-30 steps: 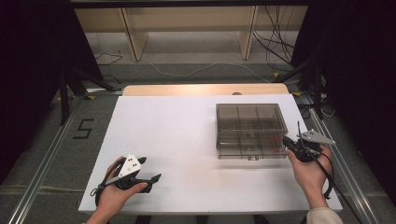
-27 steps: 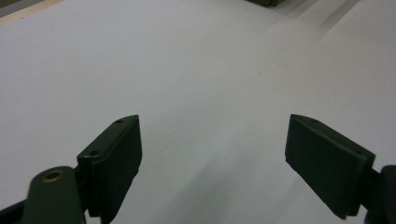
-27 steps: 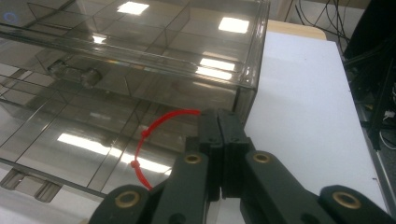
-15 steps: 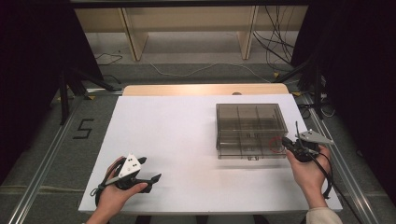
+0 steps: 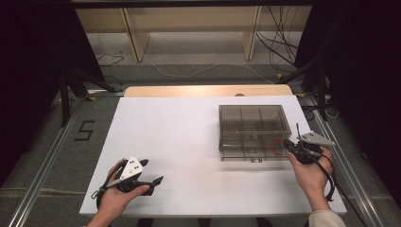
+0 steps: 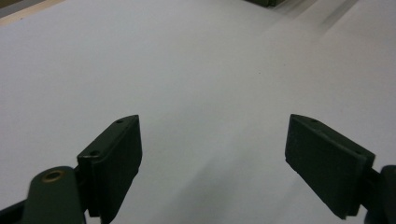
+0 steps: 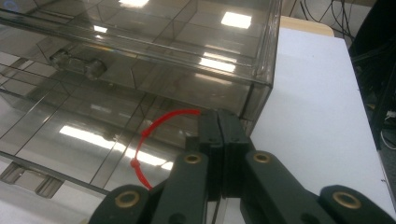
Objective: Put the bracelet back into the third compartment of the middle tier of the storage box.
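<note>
Red zip tie (image 7: 154, 140) is pinched at one end by the closed jaws of the right gripper (image 7: 218, 122), loop curving out over the smoke-tinted divided box (image 5: 253, 130); in the high view the tie (image 5: 275, 147) lies at the box's near right corner, box on the right half of the white table (image 5: 179, 142); tie judged picked up but not yet dropped into a compartment, so placing is left; box looks empty as far as can be told; left gripper (image 6: 212, 158) is held wide open over bare table at near left, nothing between its jaws; against the earlier frames nothing has visibly shifted, both hands and box in the same spots.
</note>
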{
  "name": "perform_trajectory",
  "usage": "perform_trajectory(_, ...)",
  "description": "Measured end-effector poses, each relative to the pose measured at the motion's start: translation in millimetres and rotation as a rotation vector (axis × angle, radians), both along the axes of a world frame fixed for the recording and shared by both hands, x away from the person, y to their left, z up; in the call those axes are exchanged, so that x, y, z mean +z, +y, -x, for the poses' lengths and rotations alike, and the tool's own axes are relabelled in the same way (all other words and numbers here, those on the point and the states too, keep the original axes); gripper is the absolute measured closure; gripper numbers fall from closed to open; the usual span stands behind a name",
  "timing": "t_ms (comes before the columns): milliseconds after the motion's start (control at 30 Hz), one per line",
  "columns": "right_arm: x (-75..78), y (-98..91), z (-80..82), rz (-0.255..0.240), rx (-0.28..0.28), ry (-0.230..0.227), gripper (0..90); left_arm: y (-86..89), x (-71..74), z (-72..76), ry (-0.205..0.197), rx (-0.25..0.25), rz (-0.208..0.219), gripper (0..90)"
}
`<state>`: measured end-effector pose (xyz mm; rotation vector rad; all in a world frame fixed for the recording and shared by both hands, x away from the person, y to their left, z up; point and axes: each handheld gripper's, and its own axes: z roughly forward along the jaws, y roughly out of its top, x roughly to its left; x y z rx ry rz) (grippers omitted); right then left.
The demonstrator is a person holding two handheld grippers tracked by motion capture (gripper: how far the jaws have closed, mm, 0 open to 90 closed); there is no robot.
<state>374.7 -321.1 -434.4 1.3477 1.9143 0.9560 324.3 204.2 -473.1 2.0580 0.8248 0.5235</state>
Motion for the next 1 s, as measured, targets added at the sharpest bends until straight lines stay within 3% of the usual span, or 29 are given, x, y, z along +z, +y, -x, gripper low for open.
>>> perform_trajectory(1000,-8.7,8.7,-5.8,0.068,0.051,0.056,89.5,0.0,0.0,0.0,0.0,-0.001,-0.001,18.7)
